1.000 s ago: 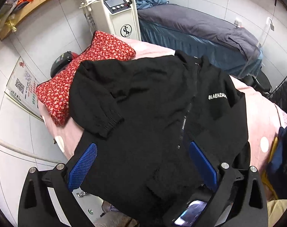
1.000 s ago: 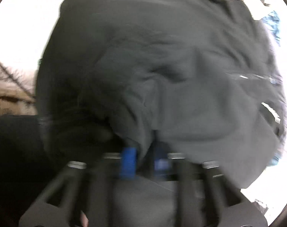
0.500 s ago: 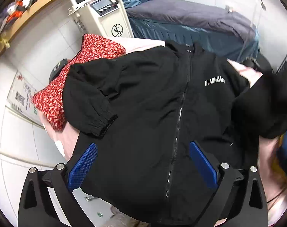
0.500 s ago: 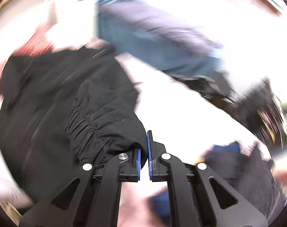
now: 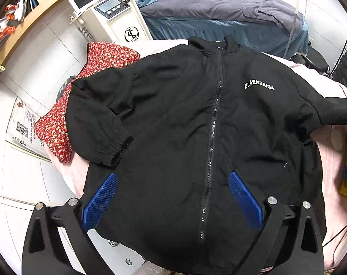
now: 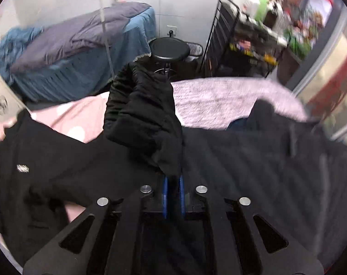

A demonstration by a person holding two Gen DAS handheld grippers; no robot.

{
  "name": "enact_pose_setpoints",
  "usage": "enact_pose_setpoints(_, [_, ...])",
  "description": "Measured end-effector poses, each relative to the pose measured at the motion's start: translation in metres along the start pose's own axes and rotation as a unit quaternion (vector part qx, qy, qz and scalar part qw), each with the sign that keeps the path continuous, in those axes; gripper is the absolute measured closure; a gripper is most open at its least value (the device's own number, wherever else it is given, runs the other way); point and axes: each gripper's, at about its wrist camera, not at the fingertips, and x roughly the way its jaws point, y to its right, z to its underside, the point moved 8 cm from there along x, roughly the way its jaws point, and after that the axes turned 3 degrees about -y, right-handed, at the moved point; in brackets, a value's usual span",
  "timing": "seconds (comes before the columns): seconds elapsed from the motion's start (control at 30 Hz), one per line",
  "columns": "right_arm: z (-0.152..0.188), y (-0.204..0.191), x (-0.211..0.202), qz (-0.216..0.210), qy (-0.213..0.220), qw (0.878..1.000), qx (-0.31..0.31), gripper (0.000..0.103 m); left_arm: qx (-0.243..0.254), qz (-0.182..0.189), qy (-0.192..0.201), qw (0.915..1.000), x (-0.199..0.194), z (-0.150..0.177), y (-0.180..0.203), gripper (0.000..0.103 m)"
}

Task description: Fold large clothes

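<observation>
A black zip-up jacket with white chest lettering lies front up on a pink bed. Its left sleeve is folded over the body. My left gripper is open and hovers over the jacket's lower hem, holding nothing. My right gripper is shut on the cuff of the right sleeve and holds it out to the right, off the jacket body. The stretched sleeve also shows at the right edge of the left wrist view.
A red floral pillow lies at the jacket's left. A white machine and a blue-covered bed stand behind. A black stool, a wire rack and dark clothes are at the right.
My right gripper has pulled the right sleeve off the jacket front and out to the right. The jacket front now lies spread flat. My left gripper stays open.
</observation>
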Motion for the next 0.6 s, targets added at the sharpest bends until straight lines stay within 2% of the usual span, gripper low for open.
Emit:
enact_pose_setpoints(0.03, [0.002,-0.001,-0.001,0.010,0.004,1.000,0.006,0.060,0.001,-0.001,-0.001,1.0000,0.003,0.001,0.000,0.007])
enact_pose_setpoints(0.07, [0.002,-0.003,-0.009,0.033,0.025,0.999,0.015,0.032,0.000,-0.001,-0.003,1.0000,0.008,0.002,0.000,0.007])
enact_pose_setpoints(0.1, [0.003,-0.012,-0.020,0.043,0.056,0.997,0.021,0.024,-0.003,0.001,-0.006,1.0000,0.013,0.003,-0.002,0.007])
enact_pose_setpoints(0.17, [0.005,-0.034,-0.054,0.026,0.133,0.991,0.014,0.022,-0.013,-0.009,-0.013,0.9998,0.029,0.003,-0.012,0.007])
enact_pose_setpoints(0.23, [0.012,-0.071,-0.079,0.010,0.170,0.985,-0.040,0.020,-0.032,-0.028,-0.021,0.9989,0.049,0.000,-0.031,0.007])
enact_pose_setpoints(0.27, [0.017,-0.090,-0.083,-0.006,0.171,0.983,-0.065,0.017,-0.043,-0.041,-0.027,0.9979,0.061,-0.002,-0.044,0.007])
enact_pose_setpoints(0.33, [0.043,-0.147,-0.078,-0.071,0.133,0.978,-0.145,0.013,-0.063,-0.064,-0.038,0.9952,0.084,-0.005,-0.069,0.007])
enact_pose_setpoints(0.4, [0.093,-0.219,-0.053,-0.131,0.039,0.959,-0.249,0.013,-0.077,-0.090,-0.050,0.9917,0.108,-0.007,-0.094,0.007])
enact_pose_setpoints(0.5, [0.164,-0.285,-0.017,-0.139,-0.042,0.932,-0.332,0.013,-0.083,-0.119,-0.080,0.9862,0.148,-0.009,-0.126,0.007])
enact_pose_setpoints(0.53, [0.194,-0.305,0.000,-0.139,-0.084,0.921,-0.354,0.013,-0.082,-0.127,-0.093,0.9841,0.162,-0.010,-0.134,0.007])
enact_pose_setpoints(0.6, [0.234,-0.323,0.025,-0.136,-0.136,0.911,-0.364,0.013,-0.078,-0.135,-0.113,0.9813,0.183,-0.012,-0.143,0.007])
